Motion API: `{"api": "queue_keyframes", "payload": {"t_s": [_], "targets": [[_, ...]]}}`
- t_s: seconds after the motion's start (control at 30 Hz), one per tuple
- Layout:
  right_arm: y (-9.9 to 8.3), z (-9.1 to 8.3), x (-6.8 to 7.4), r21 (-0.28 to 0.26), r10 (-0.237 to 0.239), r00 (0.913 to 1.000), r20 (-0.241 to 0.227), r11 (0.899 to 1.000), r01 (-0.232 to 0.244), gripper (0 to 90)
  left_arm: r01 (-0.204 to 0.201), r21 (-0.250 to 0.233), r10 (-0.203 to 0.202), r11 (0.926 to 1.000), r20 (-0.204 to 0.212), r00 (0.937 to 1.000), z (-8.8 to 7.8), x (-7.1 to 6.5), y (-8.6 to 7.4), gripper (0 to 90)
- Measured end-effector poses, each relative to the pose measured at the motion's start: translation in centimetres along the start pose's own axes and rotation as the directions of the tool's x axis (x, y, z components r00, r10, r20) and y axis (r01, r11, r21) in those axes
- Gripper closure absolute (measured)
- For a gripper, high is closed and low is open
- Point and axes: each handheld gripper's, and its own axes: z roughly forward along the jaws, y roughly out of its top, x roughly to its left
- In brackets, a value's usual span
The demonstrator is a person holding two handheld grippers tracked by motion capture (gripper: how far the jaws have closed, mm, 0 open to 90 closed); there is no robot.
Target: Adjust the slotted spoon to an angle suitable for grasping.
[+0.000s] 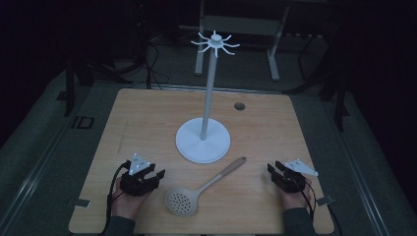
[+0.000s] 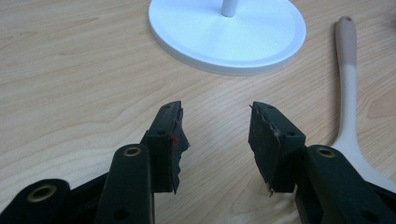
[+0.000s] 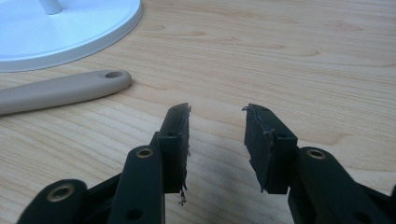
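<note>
Left gripper (image 1: pixel 158 173) and right gripper (image 1: pixel 271 169) both sit spread wide, gripping nothing, low on the table (image 1: pixel 147 118). Between them lies the spoon (image 1: pixel 206 186), just beside the stand (image 1: pixel 203 140).

The left gripper (image 2: pixel 215 140) hangs just above the wooden table (image 2: pixel 70 84), jaws parted with bare wood between them. Ahead lies the white round base of a stand (image 2: pixel 227 39). To the right runs a beige utensil handle (image 2: pixel 348 84), pointing away.
</note>
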Motion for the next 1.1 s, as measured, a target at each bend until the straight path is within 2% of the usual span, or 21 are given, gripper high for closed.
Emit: {"api": "queue_keyframes", "payload": {"t_s": [0.47, 0.83, 0.97, 1.1], "targets": [[0.0, 0.0, 0.0, 0.001, -0.004, 1.0, -0.001, 1.0, 0.004, 59.9, -0.056, 0.011, 0.055, 0.9984, 0.045, 0.9975, 0.7, -1.9, 3.3, 54.7], [0.0, 0.0, 0.0, 0.0, 0.0, 1.0, -0.002, 1.0, 0.0, 59.8, -0.122, 0.034, 0.119, 0.9919, 0.085, 0.9893, 2.1, -4.1, 5.7, 54.4], [0.0, 0.0, -0.1, -0.001, 0.0, 1.0, -0.003, 1.0, 0.0, 59.8, -0.134, 0.045, 0.129, 0.99, 0.094, 0.9871, 2.8, -4.8, 6.4, 54.5], [0.0, 0.0, -0.1, -0.001, 0.001, 1.0, -0.002, 1.0, -0.001, 59.8, -0.158, 0.06, 0.151, 0.9856, 0.104, 0.9831, 3.4, -5.4, 6.9, 54.6]]}}
